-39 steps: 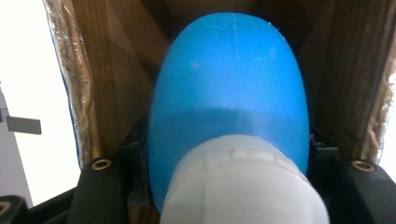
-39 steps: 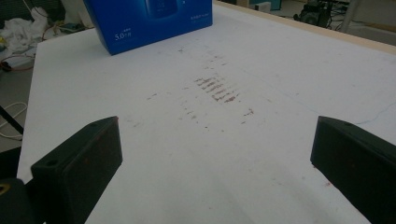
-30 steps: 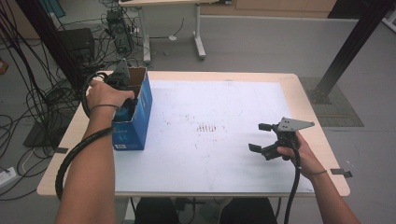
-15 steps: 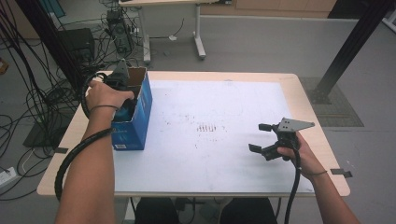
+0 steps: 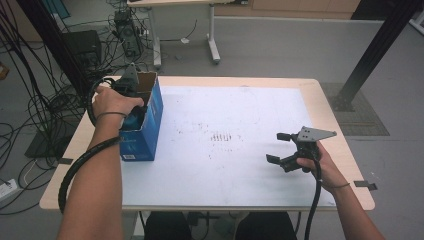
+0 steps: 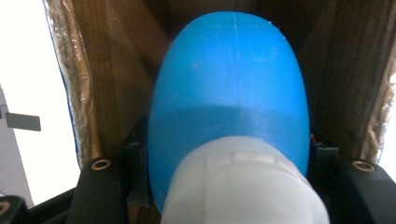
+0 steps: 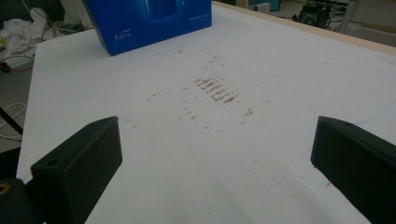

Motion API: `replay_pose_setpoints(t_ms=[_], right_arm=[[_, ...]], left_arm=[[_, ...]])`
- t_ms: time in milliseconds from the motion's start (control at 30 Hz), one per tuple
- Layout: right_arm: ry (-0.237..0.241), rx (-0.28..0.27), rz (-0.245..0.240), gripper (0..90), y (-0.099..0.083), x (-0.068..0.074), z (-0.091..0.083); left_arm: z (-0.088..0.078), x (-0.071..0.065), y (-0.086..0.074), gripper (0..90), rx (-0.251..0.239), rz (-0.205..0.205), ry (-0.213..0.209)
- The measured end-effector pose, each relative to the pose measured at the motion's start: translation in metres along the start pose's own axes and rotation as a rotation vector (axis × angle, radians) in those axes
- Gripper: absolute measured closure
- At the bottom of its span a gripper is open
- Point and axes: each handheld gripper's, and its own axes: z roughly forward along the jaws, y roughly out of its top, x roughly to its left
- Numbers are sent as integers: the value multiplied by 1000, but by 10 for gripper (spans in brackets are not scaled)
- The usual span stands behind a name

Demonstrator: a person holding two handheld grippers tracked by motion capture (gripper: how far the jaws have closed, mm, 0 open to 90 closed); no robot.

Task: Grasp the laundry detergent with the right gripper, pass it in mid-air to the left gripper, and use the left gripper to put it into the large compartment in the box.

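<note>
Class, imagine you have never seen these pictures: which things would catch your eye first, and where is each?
First comes the blue box standing open-topped at the table's left edge, with the left hand-held gripper reaching down into it. Inside, its jaws clamp a blue bottle with a white cap. The right hand-held gripper hovers open over the white tabletop, near a patch of brown smudges.

The blue box [image 7: 149, 21] carries small white print on its side; in the right gripper view "5.0" can be made out near its lower corner. The remaining print is too small to read.
</note>
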Motion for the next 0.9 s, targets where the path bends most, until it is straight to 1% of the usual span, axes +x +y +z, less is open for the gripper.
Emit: replay_pose_setpoints(t_ms=[200, 267, 300, 333, 433, 600, 733, 767, 900], right_arm=[[0, 1, 3, 17, -1, 0, 1], [1, -1, 2, 17, -1, 0, 2], [0, -2, 3, 17, -1, 0, 2], [0, -2, 3, 17, -1, 0, 2], [3, -2, 0, 17, 0, -1, 3], [3, 0, 5, 17, -1, -1, 3], [2, 1, 2, 17, 0, 0, 3], [4, -1, 1, 17, 0, 0, 3], [5, -4, -3, 17, 2, 0, 3]], left_arm=[[0, 2, 0, 374, -4, -5, -7], [1, 4, -1, 371, -8, -7, -14], [1, 6, -1, 367, -8, -10, -28], [1, 6, -1, 354, -8, -10, -28], [1, 4, 0, 343, -3, -7, -16], [1, 4, -1, 325, -5, -13, -14], [-6, 2, -2, 336, -13, -7, -9], [-6, 2, -2, 336, -13, -7, -9], [-15, 1, -4, 332, -22, -13, 1]])
